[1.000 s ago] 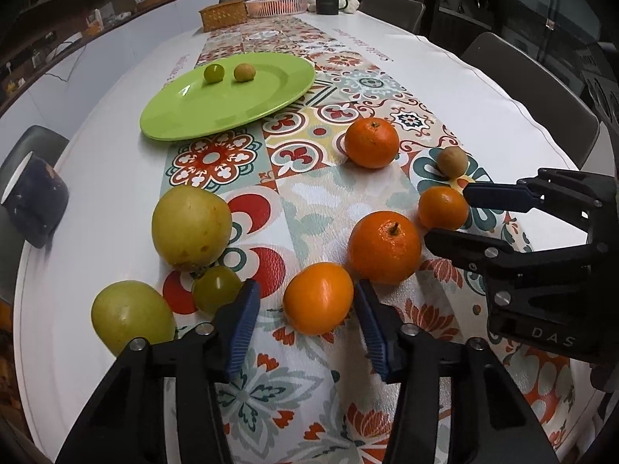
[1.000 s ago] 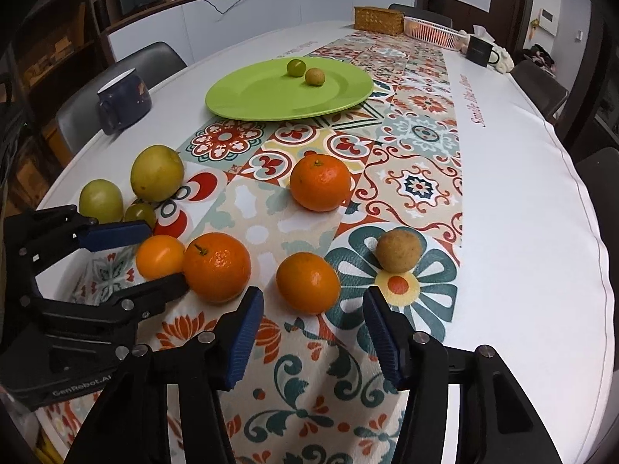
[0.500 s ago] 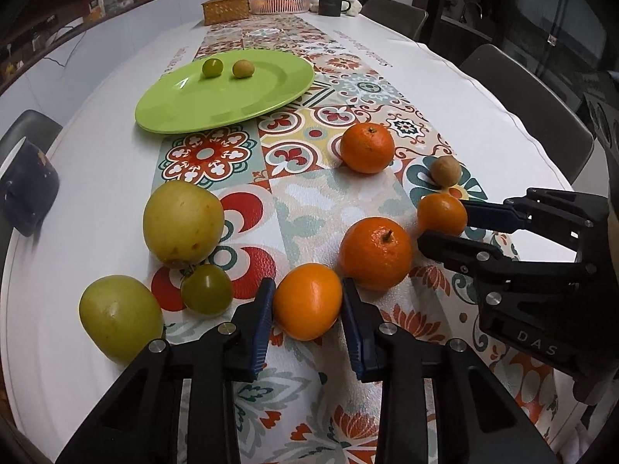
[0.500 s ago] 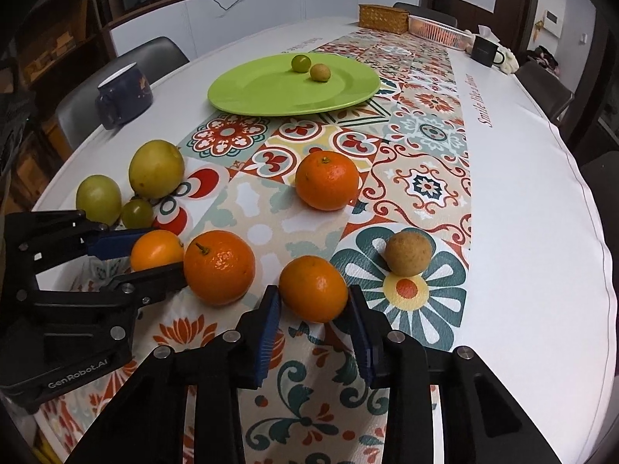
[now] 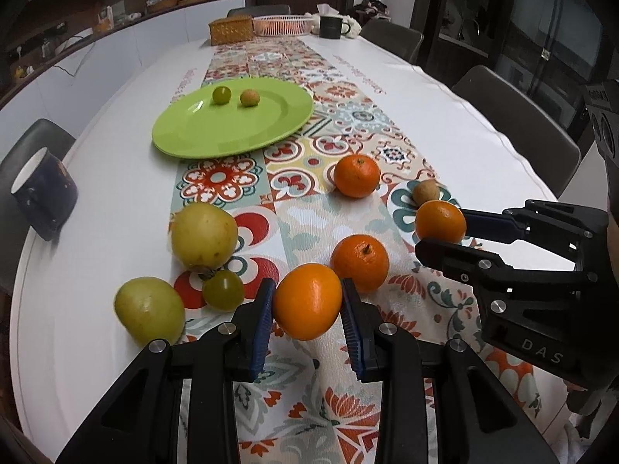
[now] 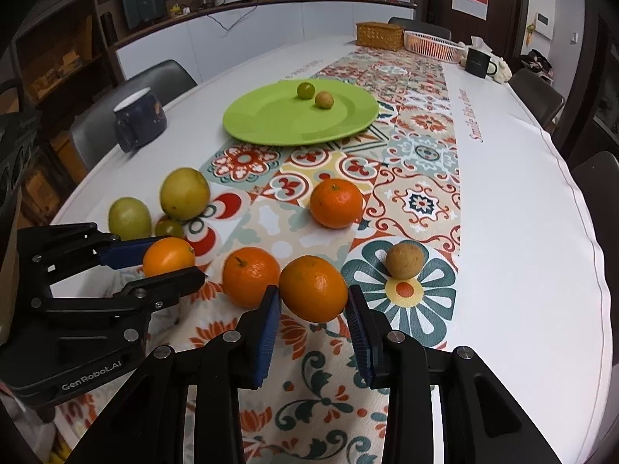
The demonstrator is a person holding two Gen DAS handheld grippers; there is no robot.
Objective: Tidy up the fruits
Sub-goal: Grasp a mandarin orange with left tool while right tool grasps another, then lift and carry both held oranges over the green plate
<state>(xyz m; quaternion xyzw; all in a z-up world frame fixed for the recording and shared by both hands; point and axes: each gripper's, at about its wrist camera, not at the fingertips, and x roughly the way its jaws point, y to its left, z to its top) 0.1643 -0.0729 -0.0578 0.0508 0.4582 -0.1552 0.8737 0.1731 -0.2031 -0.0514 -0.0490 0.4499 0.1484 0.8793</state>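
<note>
In the left wrist view my left gripper [image 5: 307,290] is shut on a smooth orange [image 5: 307,309], lifted just off the patterned runner. To its right, my right gripper [image 5: 441,230] holds a smaller orange [image 5: 440,221]. The right wrist view shows that right gripper [image 6: 313,290] shut on its orange [image 6: 313,288], with the left gripper [image 6: 174,261] at the left edge. Two tangerines [image 5: 359,263] [image 5: 356,176], a small brown fruit [image 5: 425,191], two yellow-green fruits [image 5: 204,236] [image 5: 149,309] and a small green one [image 5: 223,290] lie on the cloth. The green plate [image 5: 201,135] carries two small fruits.
A dark blue mug [image 5: 42,197] stands near the table's left edge. A wicker box [image 5: 230,31], a pink basket [image 5: 282,25] and a dark mug [image 5: 330,27] sit at the far end. Chairs [image 5: 514,116] line the right side.
Both grippers closed from open onto the oranges between their pads, then rose a little with them. The other fruits stayed where they were.
</note>
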